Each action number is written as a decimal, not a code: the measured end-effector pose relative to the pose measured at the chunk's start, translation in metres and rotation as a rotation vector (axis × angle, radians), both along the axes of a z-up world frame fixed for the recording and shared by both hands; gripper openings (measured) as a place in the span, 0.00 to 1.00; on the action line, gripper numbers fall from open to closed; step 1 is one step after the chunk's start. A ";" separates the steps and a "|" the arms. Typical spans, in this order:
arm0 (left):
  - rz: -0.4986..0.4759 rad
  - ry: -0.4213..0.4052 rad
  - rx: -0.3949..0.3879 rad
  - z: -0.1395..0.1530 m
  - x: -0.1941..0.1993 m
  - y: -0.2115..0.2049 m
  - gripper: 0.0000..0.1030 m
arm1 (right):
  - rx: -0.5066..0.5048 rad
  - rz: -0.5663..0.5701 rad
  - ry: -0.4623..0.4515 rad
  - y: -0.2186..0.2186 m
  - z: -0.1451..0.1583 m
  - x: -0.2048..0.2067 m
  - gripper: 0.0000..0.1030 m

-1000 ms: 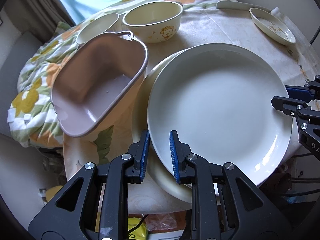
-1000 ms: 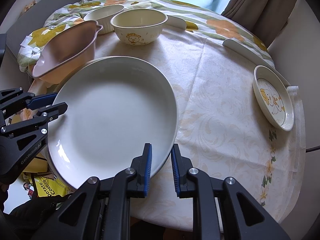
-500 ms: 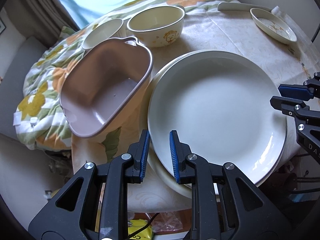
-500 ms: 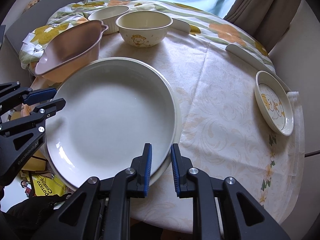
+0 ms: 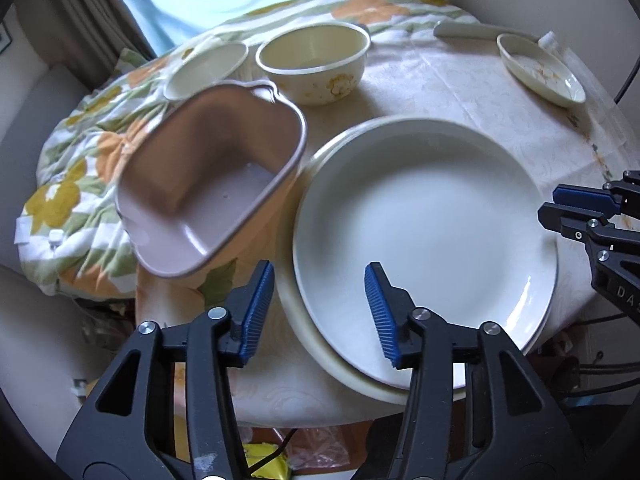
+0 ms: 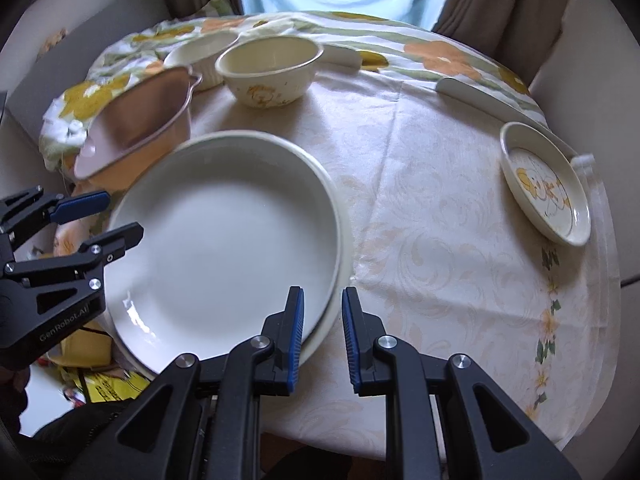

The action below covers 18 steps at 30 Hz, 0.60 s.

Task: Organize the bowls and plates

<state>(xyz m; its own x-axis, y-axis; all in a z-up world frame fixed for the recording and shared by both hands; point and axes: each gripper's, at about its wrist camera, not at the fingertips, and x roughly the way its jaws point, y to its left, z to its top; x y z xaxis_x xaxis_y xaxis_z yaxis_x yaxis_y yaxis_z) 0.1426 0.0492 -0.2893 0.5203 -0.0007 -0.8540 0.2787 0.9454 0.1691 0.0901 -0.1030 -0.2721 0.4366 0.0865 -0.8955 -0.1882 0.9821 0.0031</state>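
Left gripper fingers spreading, straddling white plate rim at 12 o'clock | right gripper pinching its rim

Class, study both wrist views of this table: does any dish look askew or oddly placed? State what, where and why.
The pink handled dish beside the stacked white plates sits tilted, its far end raised on the rumpled floral cloth and its opening tipped toward the plates. The upper plate also lies off-centre on the lower one. Nothing looks spilled or broken.

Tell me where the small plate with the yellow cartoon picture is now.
In the right wrist view, the small cartoon plate lies at the table's far right edge, alone, well apart from the stacked white plates.
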 end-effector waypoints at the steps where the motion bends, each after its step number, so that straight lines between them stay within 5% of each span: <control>1: -0.002 -0.018 -0.011 0.008 -0.002 0.001 0.45 | 0.022 -0.017 -0.010 -0.005 0.005 -0.002 0.17; 6: -0.042 -0.119 -0.092 0.057 -0.003 0.004 0.53 | 0.100 -0.127 -0.079 -0.038 0.037 -0.012 0.17; 8: -0.076 -0.173 -0.139 0.081 0.000 -0.002 0.72 | 0.131 -0.185 -0.119 -0.054 0.054 -0.018 0.17; 10: -0.121 -0.217 -0.203 0.101 0.004 -0.012 1.00 | 0.154 -0.248 -0.158 -0.074 0.072 -0.024 0.19; 14: -0.237 -0.209 -0.317 0.127 0.024 -0.053 1.00 | 0.182 -0.347 -0.214 -0.112 0.098 -0.036 0.83; 18: -0.347 -0.183 -0.377 0.146 0.052 -0.102 1.00 | 0.187 -0.418 -0.273 -0.157 0.121 -0.037 0.87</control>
